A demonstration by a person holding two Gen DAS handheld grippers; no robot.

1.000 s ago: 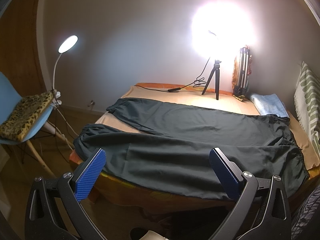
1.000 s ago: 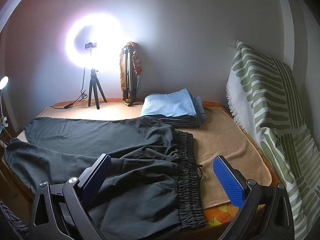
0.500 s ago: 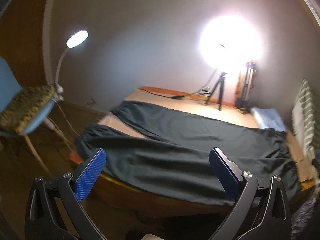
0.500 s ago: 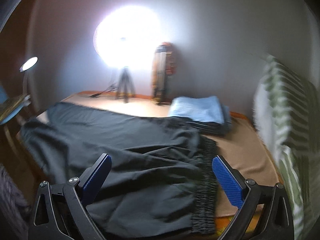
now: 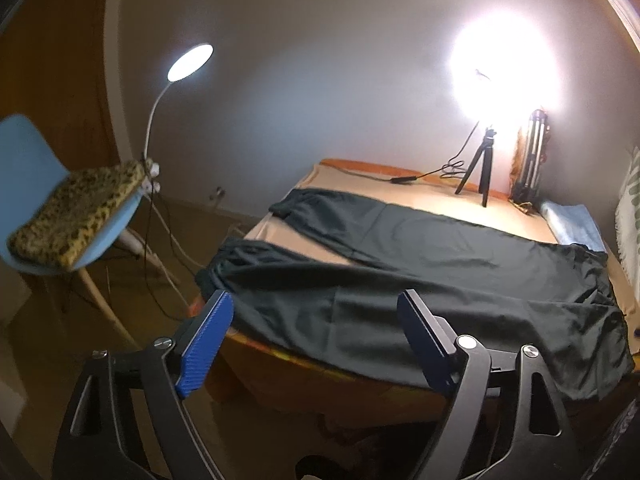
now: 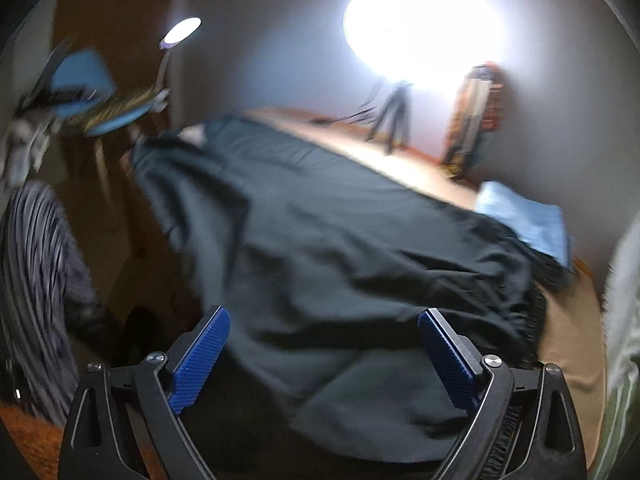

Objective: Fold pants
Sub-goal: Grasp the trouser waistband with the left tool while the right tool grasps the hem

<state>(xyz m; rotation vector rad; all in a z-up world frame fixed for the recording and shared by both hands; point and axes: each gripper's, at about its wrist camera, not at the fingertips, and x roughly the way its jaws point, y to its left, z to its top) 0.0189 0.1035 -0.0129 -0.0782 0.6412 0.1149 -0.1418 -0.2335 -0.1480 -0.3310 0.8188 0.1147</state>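
Dark pants [image 5: 420, 276] lie spread flat on a tan-covered bed [image 5: 440, 200], legs toward the left, waistband toward the right. My left gripper [image 5: 316, 340] is open and empty, held in front of the bed's near edge by the lower leg. My right gripper [image 6: 322, 354] is open and empty, low over the seat of the pants [image 6: 340, 248] near the elastic waistband [image 6: 532, 320]. The right wrist view is blurred.
A ring light on a small tripod [image 5: 480, 168] and a folded tripod [image 5: 530, 156] stand at the bed's far side. A folded blue cloth [image 5: 572, 224] lies at the right. A blue chair with a leopard cushion [image 5: 76, 216] and a clip lamp [image 5: 190, 62] stand left.
Both grippers have swung left and stayed open. The right one has come closer over the pants; the left view now takes in more of the chair and floor.
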